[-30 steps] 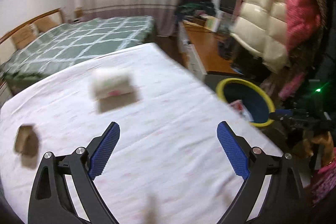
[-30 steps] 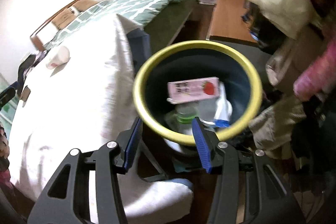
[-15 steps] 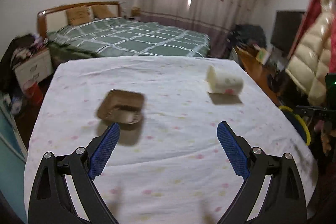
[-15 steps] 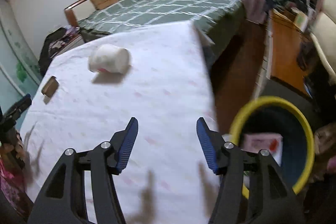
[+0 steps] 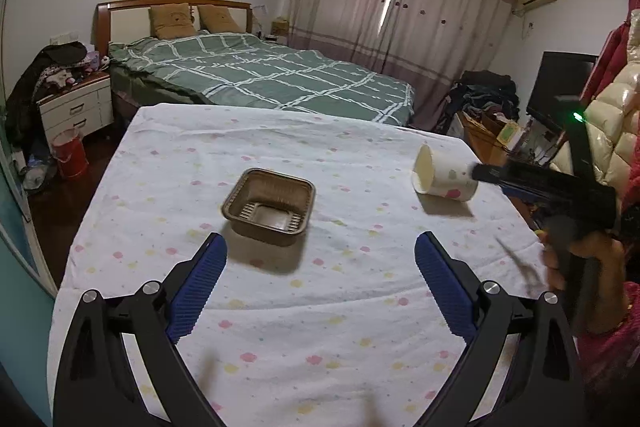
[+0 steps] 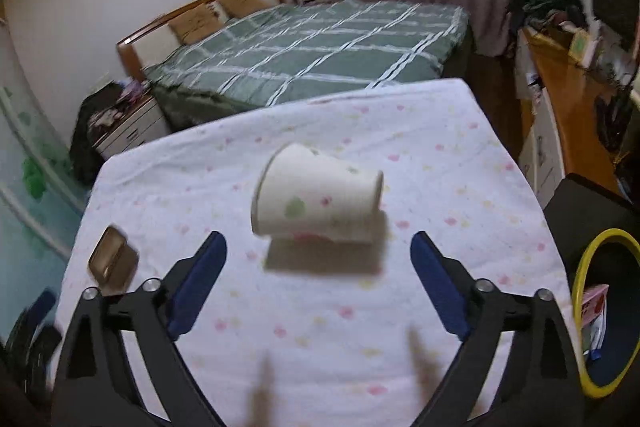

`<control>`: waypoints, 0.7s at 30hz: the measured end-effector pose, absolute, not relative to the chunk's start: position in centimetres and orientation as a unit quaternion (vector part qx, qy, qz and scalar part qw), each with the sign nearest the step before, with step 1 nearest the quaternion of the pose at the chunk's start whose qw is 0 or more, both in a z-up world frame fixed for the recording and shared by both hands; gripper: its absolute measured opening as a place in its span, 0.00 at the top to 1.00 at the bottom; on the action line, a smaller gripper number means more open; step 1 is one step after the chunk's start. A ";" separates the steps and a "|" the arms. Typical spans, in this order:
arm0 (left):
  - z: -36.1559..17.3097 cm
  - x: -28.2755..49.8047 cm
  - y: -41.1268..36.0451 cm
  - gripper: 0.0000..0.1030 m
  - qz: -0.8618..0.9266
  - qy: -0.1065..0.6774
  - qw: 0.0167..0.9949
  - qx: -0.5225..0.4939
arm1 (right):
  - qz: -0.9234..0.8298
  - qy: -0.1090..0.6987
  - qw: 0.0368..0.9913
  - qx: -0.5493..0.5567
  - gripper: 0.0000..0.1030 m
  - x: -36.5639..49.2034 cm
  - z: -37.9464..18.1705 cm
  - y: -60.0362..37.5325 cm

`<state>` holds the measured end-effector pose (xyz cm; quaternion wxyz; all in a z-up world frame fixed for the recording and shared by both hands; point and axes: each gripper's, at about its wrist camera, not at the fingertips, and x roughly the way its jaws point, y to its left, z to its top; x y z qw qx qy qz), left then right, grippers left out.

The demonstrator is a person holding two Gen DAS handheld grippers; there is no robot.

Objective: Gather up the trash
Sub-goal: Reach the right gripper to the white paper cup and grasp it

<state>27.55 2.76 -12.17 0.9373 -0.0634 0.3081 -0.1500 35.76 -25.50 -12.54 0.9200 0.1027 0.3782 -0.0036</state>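
White paper cup (image 6: 316, 199) now lies centred before your wide-open right gripper (image 6: 318, 281), swung back from the yellow-rimmed bin (image 6: 580, 275). Your left gripper (image 5: 320, 279), also spread and empty, now faces the brown foil tray (image 5: 269, 206); two pickups remain.

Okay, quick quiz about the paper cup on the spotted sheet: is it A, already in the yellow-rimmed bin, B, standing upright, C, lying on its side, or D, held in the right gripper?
C: the paper cup lies on its side on the sheet, ahead of the open right gripper, which isn't touching it, and outside the bin.
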 end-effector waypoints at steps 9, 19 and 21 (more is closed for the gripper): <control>-12.1 26.9 1.7 0.09 -0.158 0.305 0.938 -0.053 | -0.084 0.361 0.923 0.105 0.08 38.9 -13.6 -23.3; -12.3 27.0 2.3 0.09 -0.168 0.314 0.931 -0.079 | -0.131 0.377 0.912 0.094 0.08 41.9 -15.4 -23.2; -12.4 27.0 2.1 0.09 -0.171 0.316 0.930 -0.077 | -0.130 0.386 0.908 0.101 0.08 42.3 -15.9 -23.3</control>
